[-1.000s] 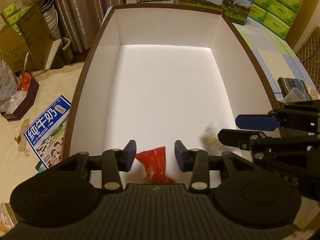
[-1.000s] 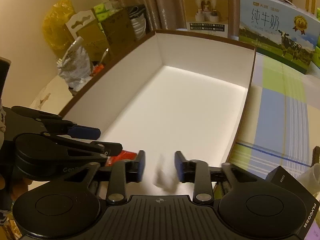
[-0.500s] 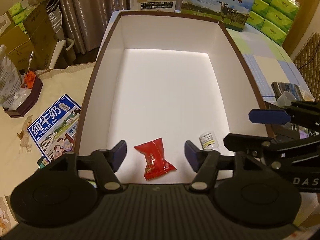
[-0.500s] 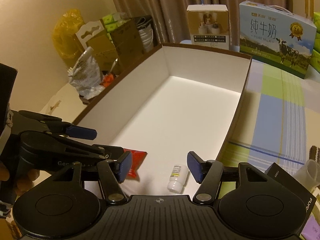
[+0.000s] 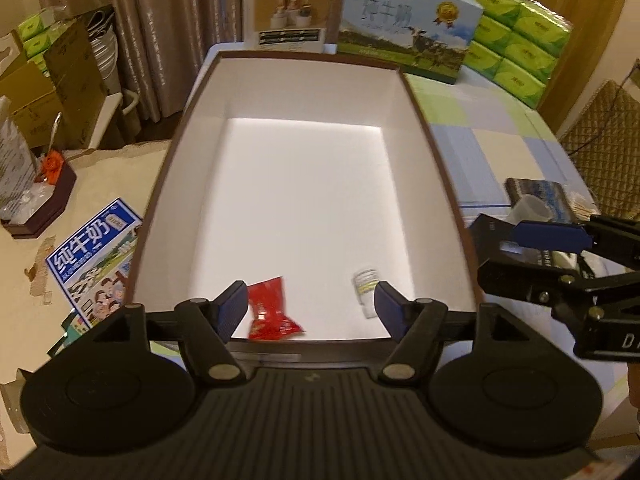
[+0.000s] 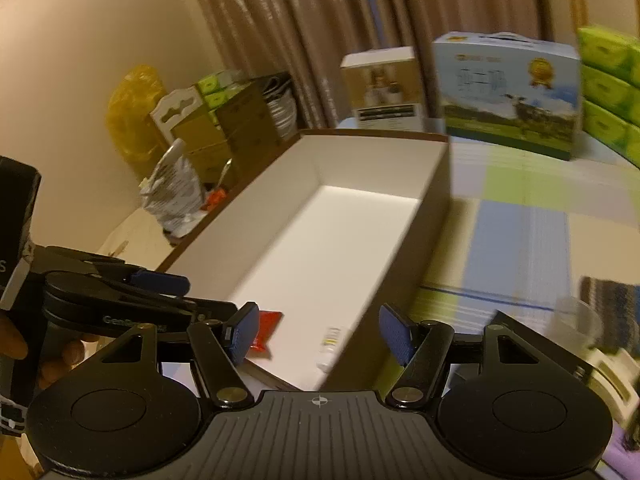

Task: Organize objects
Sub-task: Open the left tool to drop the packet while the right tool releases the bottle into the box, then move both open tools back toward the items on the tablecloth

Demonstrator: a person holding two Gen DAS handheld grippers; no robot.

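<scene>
A large brown box [image 5: 436,148] with a white inside lies lengthwise before me. On its floor at the near end lie a red snack packet [image 5: 269,309] and a small white bottle [image 5: 366,283], apart from each other. My left gripper [image 5: 308,306] hovers above the near wall, its jaws still opening, holding nothing. In the right wrist view the right gripper [image 6: 320,330] hangs over the box's [image 6: 434,184] near right corner, jaws also opening and empty, with the red packet [image 6: 267,330] and the bottle [image 6: 331,344] below. The right gripper [image 5: 516,254] shows at the right edge of the left wrist view.
Milk cartons [image 5: 406,36], a small product box [image 5: 290,16] and green tissue packs [image 5: 516,52] stand behind the box. A flat milk pack [image 5: 94,256] lies left of it; a plastic cup [image 5: 530,210] and dark items lie right. A hand [image 6: 16,344] holds the left gripper.
Both grippers let go: the red packet and the white bottle dropped onto the box floor. Both jaws widened, and both grippers rose and drew back toward the near wall.
</scene>
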